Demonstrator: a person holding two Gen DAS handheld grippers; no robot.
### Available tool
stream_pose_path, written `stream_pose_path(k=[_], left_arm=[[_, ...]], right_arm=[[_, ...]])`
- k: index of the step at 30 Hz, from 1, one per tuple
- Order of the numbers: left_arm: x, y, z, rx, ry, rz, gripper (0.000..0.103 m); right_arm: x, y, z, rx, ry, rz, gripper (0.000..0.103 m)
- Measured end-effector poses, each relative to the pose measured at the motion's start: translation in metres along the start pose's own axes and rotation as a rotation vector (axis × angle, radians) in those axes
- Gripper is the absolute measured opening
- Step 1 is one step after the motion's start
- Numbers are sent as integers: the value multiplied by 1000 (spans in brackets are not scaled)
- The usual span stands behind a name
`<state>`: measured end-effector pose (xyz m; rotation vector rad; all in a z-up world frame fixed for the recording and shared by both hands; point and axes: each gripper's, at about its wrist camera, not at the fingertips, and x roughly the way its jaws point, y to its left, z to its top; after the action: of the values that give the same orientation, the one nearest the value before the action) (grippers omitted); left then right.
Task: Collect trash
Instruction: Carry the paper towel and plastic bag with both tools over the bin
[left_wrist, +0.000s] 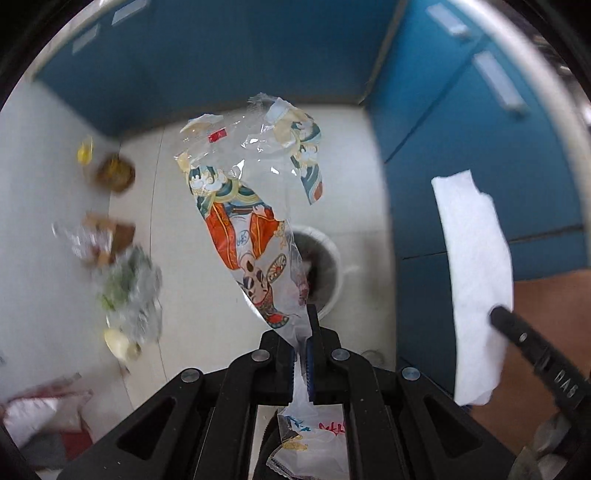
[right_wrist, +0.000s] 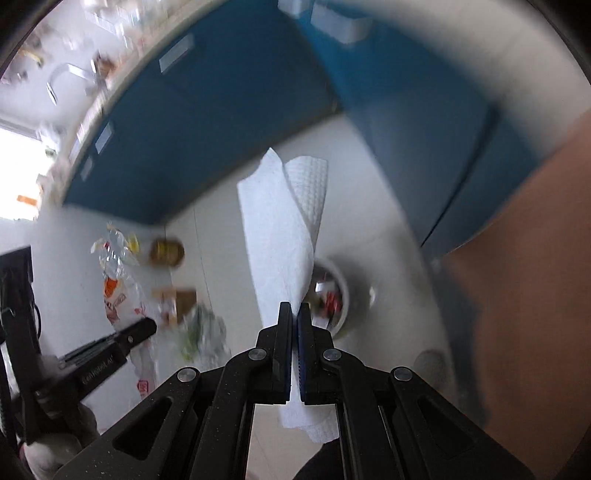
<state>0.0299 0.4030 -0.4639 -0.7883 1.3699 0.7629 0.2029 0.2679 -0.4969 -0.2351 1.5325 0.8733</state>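
Above bin (left_wrist: 328, 266), trash inside | left gripper (left_wrist: 302, 332) pinches wrapper (left_wrist: 243, 221) | right gripper (right_wrist: 294, 314) pinches paper towel (right_wrist: 277, 229)

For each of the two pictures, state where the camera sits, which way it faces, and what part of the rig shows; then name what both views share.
Left wrist: sits on the left gripper, facing down at the floor; its fingers pinch a printed plastic wrapper; the right gripper enters at right.
Right wrist: sits on the right gripper, facing down; its fingers clamp a white paper towel; the left gripper enters at lower left.
Shared: white trash bin, scattered floor litter, blue cabinets.
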Motion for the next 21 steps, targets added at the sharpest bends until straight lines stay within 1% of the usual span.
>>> stream_pose_path(k=[1, 2, 3, 4, 8, 10, 13, 15, 17, 19, 21], left_arm=[[25, 10, -1, -14, 21, 3, 2], [60, 23, -2, -38, 52, 2, 2], [84, 32, -4, -53, 73, -1, 2], [104, 39, -5, -63, 90, -9, 2], [214, 62, -6, -117, 187, -68, 2], [263, 66, -6, -135, 244, -112, 2], [326, 72, -9, -148, 331, -170, 2], [355, 79, -7, -164, 371, -200, 2], [374, 87, -6, -182, 392, -214, 2], [381, 86, -6, -180, 411, -241, 3], [383, 85, -4, -166, 417, -241, 5]], right_arm=[[29, 0, -7, -2, 28, 1, 2], [55, -4, -10, -3, 55, 1, 2], [95, -8, -16, -3, 100, 0, 2], [124, -13, -19, -1, 130, 1, 2], [241, -36, -37, 18, 256, 8, 2], [287, -47, -41, 30, 301, 4, 2], [346, -61, -44, 43, 359, -1, 2], [372, -67, -45, 41, 375, -19, 2], [395, -73, -45, 39, 399, -33, 2], [412, -71, -45, 32, 415, -43, 2], [422, -69, -45, 34, 436, -30, 2]])
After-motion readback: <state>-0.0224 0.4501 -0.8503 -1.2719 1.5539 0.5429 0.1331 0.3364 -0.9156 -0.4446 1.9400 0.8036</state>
